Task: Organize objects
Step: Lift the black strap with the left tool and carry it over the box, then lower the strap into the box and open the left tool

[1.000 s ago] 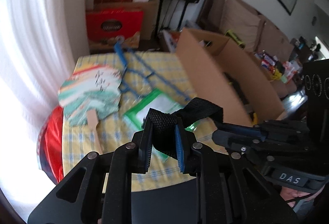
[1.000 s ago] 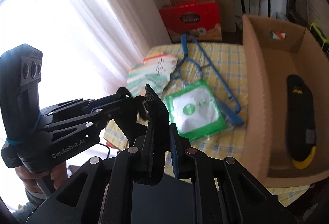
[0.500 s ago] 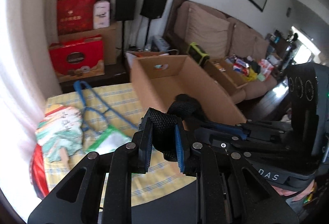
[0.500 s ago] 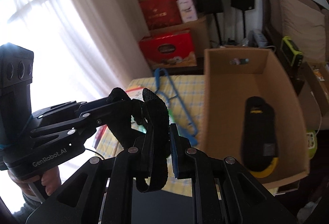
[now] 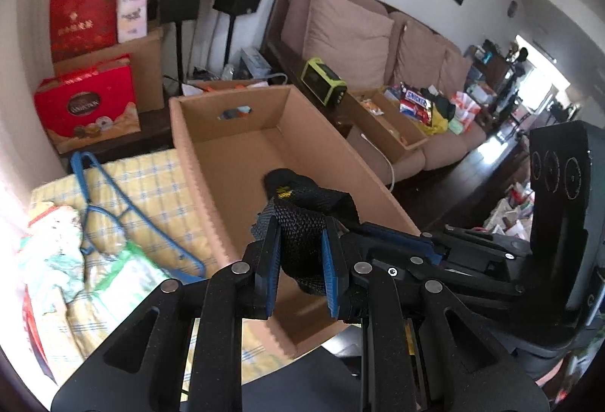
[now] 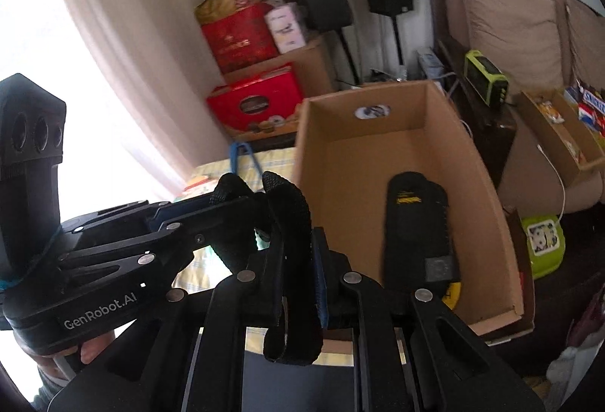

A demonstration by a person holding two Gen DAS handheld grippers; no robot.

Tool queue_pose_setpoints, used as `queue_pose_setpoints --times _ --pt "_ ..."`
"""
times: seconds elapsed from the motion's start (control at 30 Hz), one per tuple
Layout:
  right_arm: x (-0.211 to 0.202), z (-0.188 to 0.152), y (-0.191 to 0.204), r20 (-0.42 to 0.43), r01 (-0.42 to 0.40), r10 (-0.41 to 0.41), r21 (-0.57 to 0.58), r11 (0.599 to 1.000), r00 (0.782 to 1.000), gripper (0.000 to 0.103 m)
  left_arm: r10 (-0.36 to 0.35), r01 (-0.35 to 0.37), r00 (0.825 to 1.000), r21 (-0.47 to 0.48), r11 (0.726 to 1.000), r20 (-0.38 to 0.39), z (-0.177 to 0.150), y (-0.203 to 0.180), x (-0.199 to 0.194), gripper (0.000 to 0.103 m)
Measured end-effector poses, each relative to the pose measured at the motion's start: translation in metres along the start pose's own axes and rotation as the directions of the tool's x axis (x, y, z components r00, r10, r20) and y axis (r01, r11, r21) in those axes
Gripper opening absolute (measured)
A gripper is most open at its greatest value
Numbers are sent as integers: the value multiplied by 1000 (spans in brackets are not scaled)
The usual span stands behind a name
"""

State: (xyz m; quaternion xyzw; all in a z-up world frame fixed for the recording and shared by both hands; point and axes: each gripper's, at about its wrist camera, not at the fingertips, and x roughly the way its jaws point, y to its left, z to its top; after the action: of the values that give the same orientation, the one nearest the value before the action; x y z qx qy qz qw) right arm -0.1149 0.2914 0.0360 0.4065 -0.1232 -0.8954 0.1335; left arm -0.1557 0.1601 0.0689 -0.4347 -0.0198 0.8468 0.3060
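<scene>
Both grippers are shut on one black mesh strap, held in the air between them. My left gripper grips one end; my right gripper grips the other end. The strap hangs at the near left side of an open cardboard box, which also shows in the right wrist view. A black insole with a yellow heel lies flat inside the box.
On the yellow checked tablecloth left of the box lie a blue hanger, a green-edged packet and a paper fan. Red gift boxes, speakers and a sofa stand behind.
Both grippers have carried the strap to the right, from over the tablecloth to the box. The box now fills the middle of both views.
</scene>
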Motion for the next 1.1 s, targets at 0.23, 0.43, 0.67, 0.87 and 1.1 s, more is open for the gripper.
queue_pose_setpoints --times 0.23,0.43,0.67,0.87,1.1 --pt "19 -1 -29 -31 13 -11 57 998 999 13 24 -24 998 13 1000 -56 2 -7 36 18" --pt "55 -7 -40 -82 14 -6 90 996 997 13 79 -79 992 0 997 -103 -5 6 63 19" --pt "90 -16 -51 -159 58 -41 105 993 986 16 84 -91 988 -53 994 -126 -6 26 71 35" --pt "85 -17 -61 -147 89 -72 117 989 986 38 90 -95 992 -60 994 -93 -3 33 57 40" --pt "72 -13 -58 -130 111 -97 111 988 987 46 84 -90 994 -79 993 -73 -5 40 41 58"
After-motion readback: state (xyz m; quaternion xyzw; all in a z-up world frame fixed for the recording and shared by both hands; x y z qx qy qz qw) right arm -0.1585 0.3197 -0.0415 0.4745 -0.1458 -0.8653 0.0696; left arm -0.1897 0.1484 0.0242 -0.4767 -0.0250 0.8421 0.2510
